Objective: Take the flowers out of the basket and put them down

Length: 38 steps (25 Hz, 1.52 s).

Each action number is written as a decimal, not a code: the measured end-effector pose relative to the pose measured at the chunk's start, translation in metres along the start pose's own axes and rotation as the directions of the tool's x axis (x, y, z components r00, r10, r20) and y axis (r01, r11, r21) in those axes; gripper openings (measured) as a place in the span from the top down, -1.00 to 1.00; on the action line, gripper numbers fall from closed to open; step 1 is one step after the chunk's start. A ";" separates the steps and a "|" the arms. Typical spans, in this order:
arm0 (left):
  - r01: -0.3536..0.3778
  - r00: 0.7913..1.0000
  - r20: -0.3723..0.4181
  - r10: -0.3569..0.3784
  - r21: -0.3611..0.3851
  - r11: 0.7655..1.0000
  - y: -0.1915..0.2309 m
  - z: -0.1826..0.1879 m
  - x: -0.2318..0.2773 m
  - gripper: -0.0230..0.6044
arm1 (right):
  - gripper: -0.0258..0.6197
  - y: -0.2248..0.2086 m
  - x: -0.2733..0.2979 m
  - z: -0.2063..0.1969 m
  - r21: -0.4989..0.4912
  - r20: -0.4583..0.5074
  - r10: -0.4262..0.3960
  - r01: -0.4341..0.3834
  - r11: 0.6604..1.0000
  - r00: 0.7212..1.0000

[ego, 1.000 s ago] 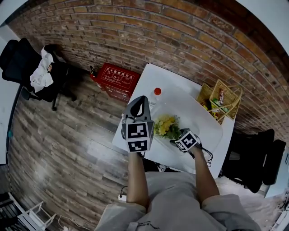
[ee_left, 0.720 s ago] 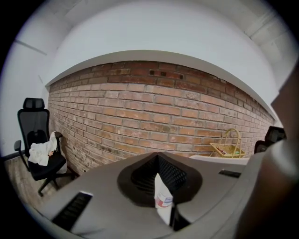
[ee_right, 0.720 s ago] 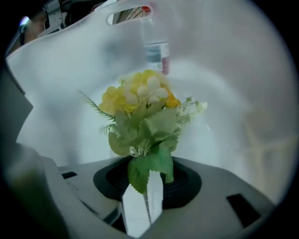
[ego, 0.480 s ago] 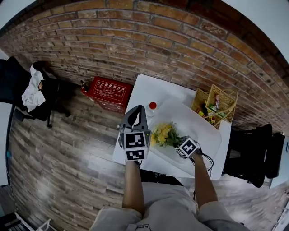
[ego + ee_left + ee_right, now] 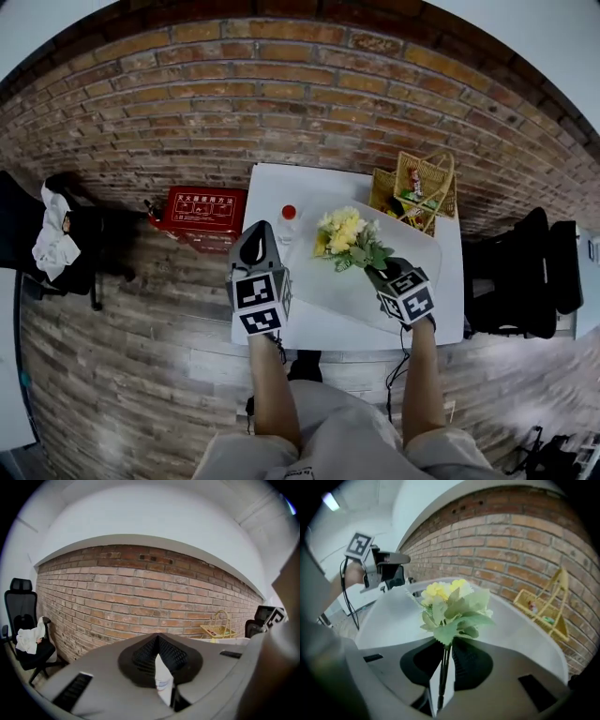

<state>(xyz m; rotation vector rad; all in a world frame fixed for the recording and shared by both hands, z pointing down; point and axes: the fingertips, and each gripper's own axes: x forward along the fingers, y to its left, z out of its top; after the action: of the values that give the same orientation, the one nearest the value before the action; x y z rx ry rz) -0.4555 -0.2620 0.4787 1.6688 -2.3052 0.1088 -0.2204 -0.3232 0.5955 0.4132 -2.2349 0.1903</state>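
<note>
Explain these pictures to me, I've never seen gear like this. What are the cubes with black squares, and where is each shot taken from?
A person holds a two-jaw gripper in each hand; the marked cubes are part of them. The top-down picture comes from a camera on the person's head. The other two come from cameras riding on each gripper, looking along its jaws. On the white table stand a bottle and a basket. The right gripper has just been closing its jaws on the stems of the flowers and holds them over the table. The left gripper is shut and empty.
</note>
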 end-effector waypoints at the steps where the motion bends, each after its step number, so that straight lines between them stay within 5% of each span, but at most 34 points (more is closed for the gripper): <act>1: 0.014 1.000 0.005 -0.014 0.011 1.000 -0.003 0.000 -0.009 0.85 | 0.68 0.000 -0.015 0.007 0.023 0.050 -0.040 0.038 0.999 0.998; 4: 0.082 0.997 0.005 -0.083 0.053 0.995 -0.019 -0.008 -0.041 0.85 | 0.68 0.000 -0.060 0.022 0.088 0.175 -0.168 0.155 0.984 0.970; 9: 0.169 0.985 0.005 -0.170 0.100 0.980 -0.031 -0.024 -0.087 0.85 | 0.68 0.023 -0.123 0.032 0.202 0.314 -0.342 0.289 0.936 0.886; 16: 0.280 0.959 -0.054 -0.277 0.079 0.957 -0.024 -0.066 -0.152 0.85 | 0.69 0.092 -0.187 0.012 0.203 0.325 -0.493 0.450 0.870 0.807; 23: 0.313 0.943 -0.142 -0.300 0.081 0.946 0.009 -0.103 -0.157 0.85 | 0.69 0.149 -0.169 0.018 0.197 0.316 -0.481 0.439 0.877 0.818; 33: 0.491 0.869 -0.173 -0.464 0.173 0.854 0.028 -0.074 -0.135 0.85 | 0.69 0.194 -0.129 0.066 0.280 0.330 -0.546 0.472 0.836 0.770; 38: 0.540 0.837 -0.215 -0.503 0.178 0.823 0.060 -0.081 -0.125 0.85 | 0.69 0.242 -0.064 0.061 0.306 0.290 -0.510 0.427 0.851 0.810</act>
<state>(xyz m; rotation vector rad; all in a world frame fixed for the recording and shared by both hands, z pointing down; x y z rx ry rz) -0.4611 -0.1091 0.5278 2.2605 -1.6901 0.3895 -0.3122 -0.0989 0.5083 1.2038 -2.3874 0.1082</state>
